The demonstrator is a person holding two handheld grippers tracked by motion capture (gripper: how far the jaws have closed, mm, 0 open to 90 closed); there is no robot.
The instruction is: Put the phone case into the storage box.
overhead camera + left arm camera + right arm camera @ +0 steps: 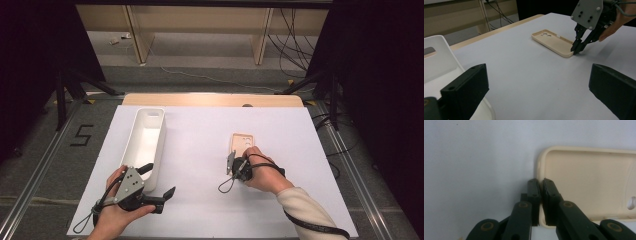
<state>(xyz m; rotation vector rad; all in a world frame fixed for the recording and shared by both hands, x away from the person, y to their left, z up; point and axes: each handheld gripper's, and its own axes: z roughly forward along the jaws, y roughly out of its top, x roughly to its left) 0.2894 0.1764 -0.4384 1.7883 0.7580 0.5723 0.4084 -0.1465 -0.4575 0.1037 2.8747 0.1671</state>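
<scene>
beige case (586,185) lies open side up on the white table (200,150); right gripper (540,195) pinches its rim. left gripper (157,182) hangs wide open beside the white bin (145,145).

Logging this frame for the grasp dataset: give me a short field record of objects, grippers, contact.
work surface: white table
phone case: beige phone case, lying flat, open side up
bin: white bin, left side, nothing visible inside
right gripper: right gripper, jaws closed on the case's short-edge wall
left gripper: left gripper, open, holding nothing, beside the bin
</scene>
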